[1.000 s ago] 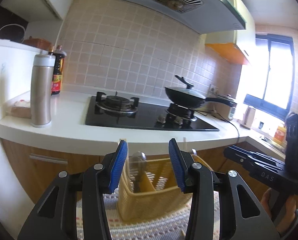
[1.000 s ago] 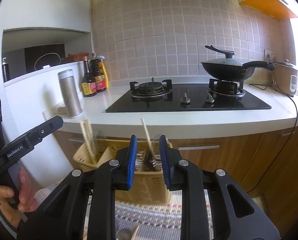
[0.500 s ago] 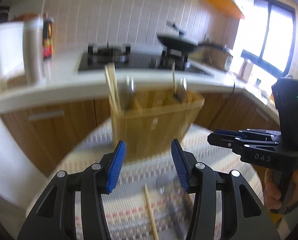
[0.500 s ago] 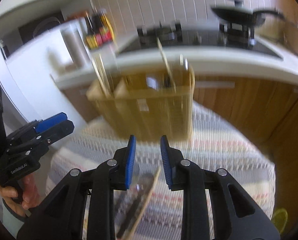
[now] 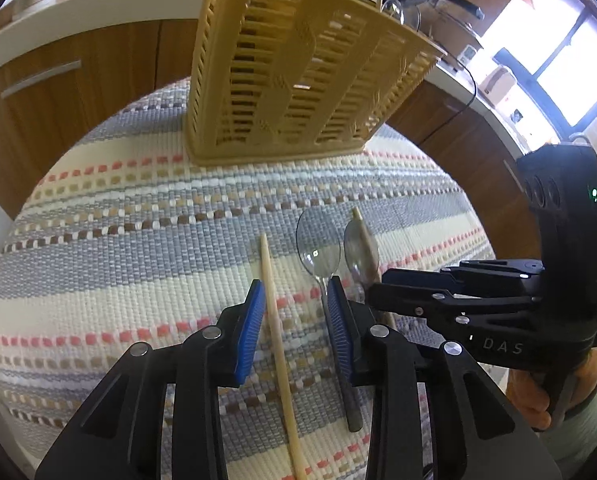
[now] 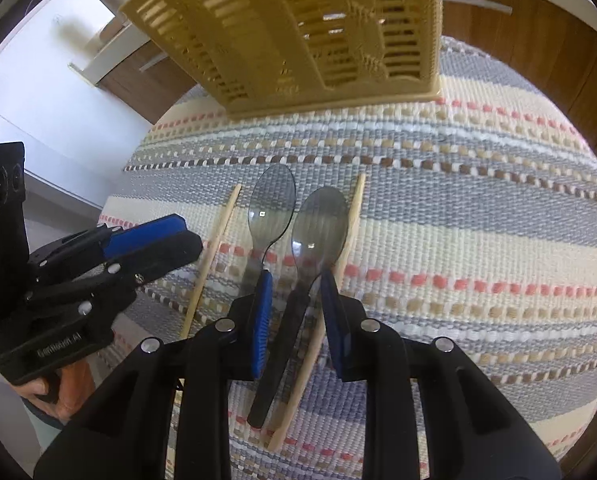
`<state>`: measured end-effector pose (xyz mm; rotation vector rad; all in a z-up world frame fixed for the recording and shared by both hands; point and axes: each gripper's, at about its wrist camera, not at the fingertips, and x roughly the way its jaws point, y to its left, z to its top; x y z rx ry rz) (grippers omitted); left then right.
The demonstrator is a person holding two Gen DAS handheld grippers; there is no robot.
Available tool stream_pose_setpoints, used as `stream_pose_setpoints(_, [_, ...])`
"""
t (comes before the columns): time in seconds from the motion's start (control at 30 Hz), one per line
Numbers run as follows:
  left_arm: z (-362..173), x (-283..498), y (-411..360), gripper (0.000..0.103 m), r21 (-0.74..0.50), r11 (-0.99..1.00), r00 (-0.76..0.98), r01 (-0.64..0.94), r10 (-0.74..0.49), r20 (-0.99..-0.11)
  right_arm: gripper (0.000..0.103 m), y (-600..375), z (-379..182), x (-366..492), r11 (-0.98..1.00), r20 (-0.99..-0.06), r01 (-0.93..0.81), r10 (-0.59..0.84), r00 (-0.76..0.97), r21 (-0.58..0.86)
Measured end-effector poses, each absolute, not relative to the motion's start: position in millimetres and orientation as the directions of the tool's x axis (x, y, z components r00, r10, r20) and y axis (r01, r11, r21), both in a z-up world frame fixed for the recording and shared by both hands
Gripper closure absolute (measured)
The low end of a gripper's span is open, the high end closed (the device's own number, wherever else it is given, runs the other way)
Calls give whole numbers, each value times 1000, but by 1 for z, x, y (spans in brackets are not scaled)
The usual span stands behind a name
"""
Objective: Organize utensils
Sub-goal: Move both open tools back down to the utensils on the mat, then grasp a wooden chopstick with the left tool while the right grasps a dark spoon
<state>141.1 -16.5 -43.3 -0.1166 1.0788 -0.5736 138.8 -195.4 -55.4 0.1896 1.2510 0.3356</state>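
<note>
Both our grippers have dropped from the counter view to the striped mat (image 5: pixel 138 240). Our left gripper (image 5: pixel 296 316), jaws just narrowing, straddles a chopstick (image 5: pixel 272 300) untouched; our right gripper (image 6: pixel 294 308) stands apart around a spoon (image 6: pixel 316 224). Pickups look next, the basket (image 5: pixel 294 72) beyond.

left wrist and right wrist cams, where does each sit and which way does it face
Left wrist: on the left gripper, tilted down at the striped mat; left chopstick between its fingers; right gripper and a hand show.
Right wrist: on the right gripper, facing down; right spoon between its fingers.
Shared: basket, both spoons.
</note>
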Motion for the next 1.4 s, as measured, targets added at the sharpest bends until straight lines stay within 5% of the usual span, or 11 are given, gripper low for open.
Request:
stream_pose_setpoints(0.3, [-58, 144, -32, 73, -280, 879, 321, 386, -413, -852, 86, -164, -70, 145, 959, -932, -172, 263, 250, 224])
stream_pose_setpoints(0.73, [-66, 130, -78, 74, 14, 887, 365, 462, -175, -914, 89, -121, -79, 126, 961, -962, -272, 120, 247, 50])
stream_pose_setpoints(0.97, [-65, 131, -74, 95, 14, 900, 373, 435, -166, -913, 92, -139, -79, 129, 960, -955, -251, 186, 229, 127])
stream_pose_setpoints(1.17, [-65, 127, -81, 97, 74, 902, 414, 426, -122, -902, 96, -154, -70, 125, 958, -947, -248, 208, 244, 147])
stream_pose_setpoints(1.4, [-50, 119, -60, 99, 1, 914, 437, 406, -193, -879, 101, -161, -52, 118, 950, -935, -266, 235, 266, 163])
